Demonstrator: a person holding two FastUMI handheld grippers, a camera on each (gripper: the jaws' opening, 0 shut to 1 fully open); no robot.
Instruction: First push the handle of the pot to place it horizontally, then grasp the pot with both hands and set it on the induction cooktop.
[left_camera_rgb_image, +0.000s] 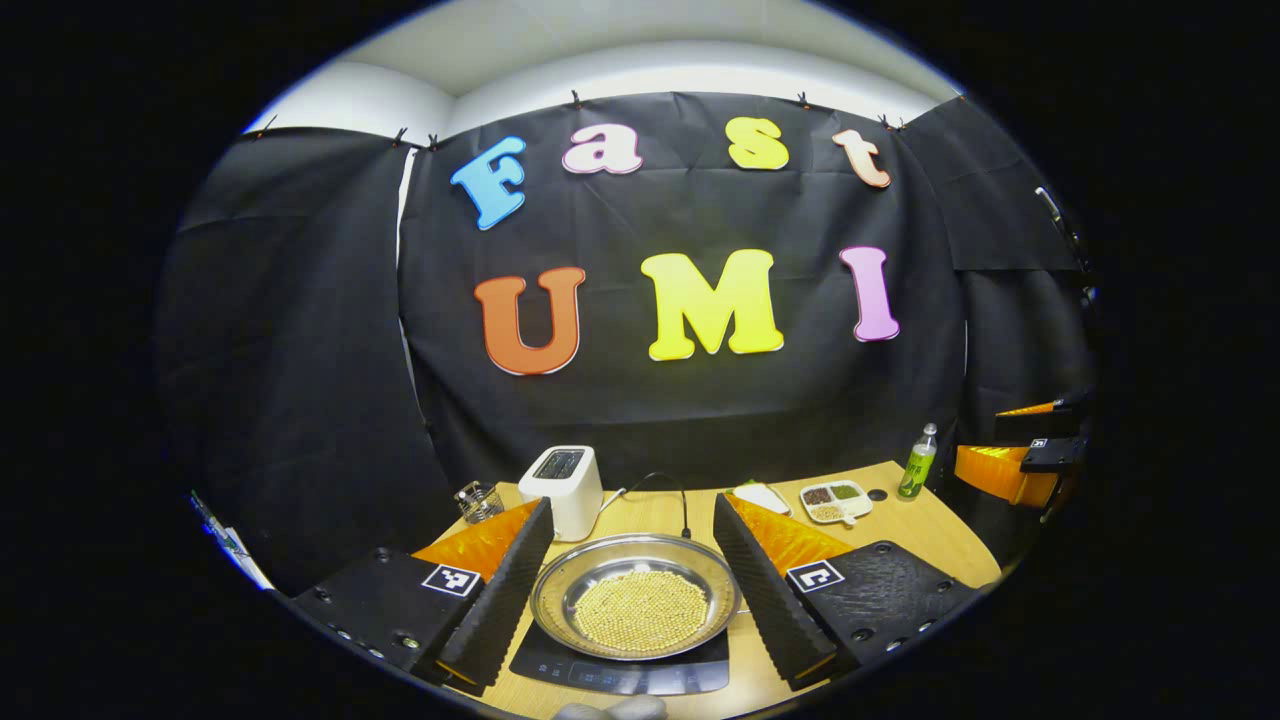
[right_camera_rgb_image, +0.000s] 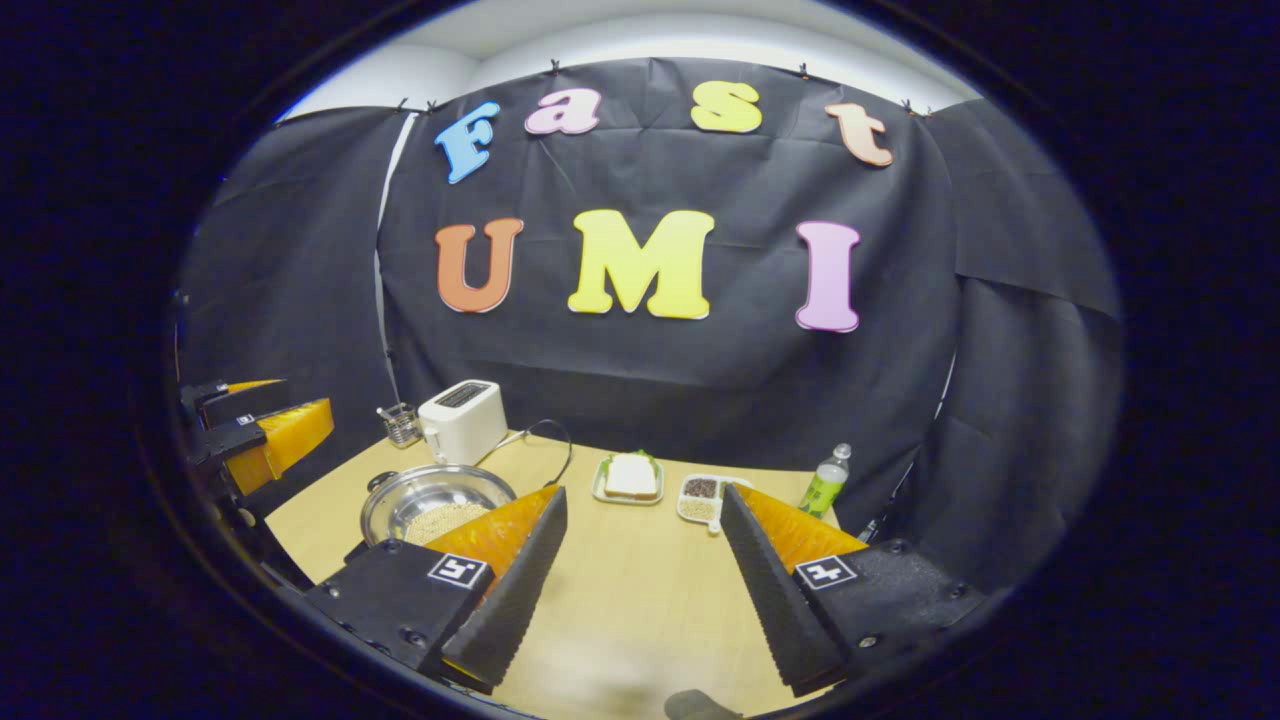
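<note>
Left claw (left_camera_rgb_image: 632, 585) wide, holding nothing | pot (left_camera_rgb_image: 634, 596) on cooktop (left_camera_rgb_image: 620, 672) | right claw (right_camera_rgb_image: 642, 580) wide, holding nothing

pot (left_camera_rgb_image: 636, 598) | steel, beans inside | upright on black cooktop (left_camera_rgb_image: 620, 674)

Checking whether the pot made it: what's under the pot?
The pot sits on the black induction cooktop, whose front edge shows. Its middle is covered by the pot, which holds small yellowish beads.

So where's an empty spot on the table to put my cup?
The bare wood in front of the sandwich plate and snack tray, right of the pot, looks free. The back edge is crowded: toaster, glass holder, bottle.
</note>
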